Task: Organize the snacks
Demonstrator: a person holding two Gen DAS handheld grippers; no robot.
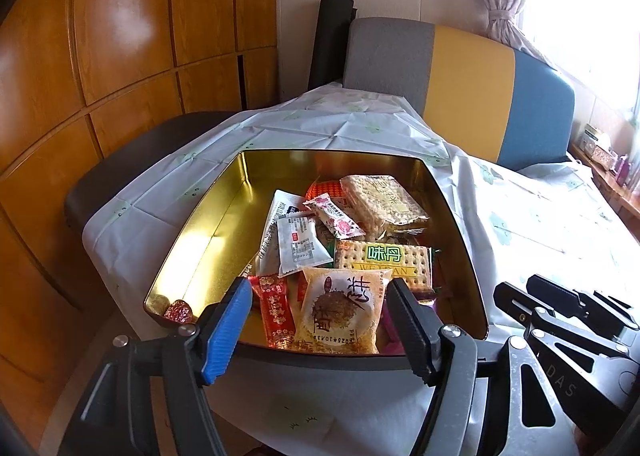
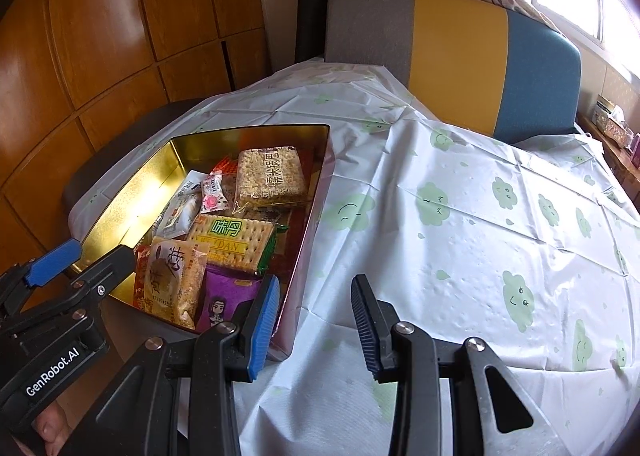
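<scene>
Nearest, the left gripper (image 1: 320, 316) is spread wide above the near rim of 1 gold tin (image 1: 208, 223) on the tablecloth (image 2: 460, 215), holding nothing. The right gripper (image 2: 316, 320), also spread and empty, hangs just beside the tin's right wall. Inside: 1 yellow pastry packet (image 1: 340, 312), 1 cracker pack (image 1: 384, 260), 1 purple packet (image 2: 228, 298), 1 rice-cake pack (image 1: 384, 199). Beyond, 1 three-colour chair (image 1: 460, 83).
</scene>
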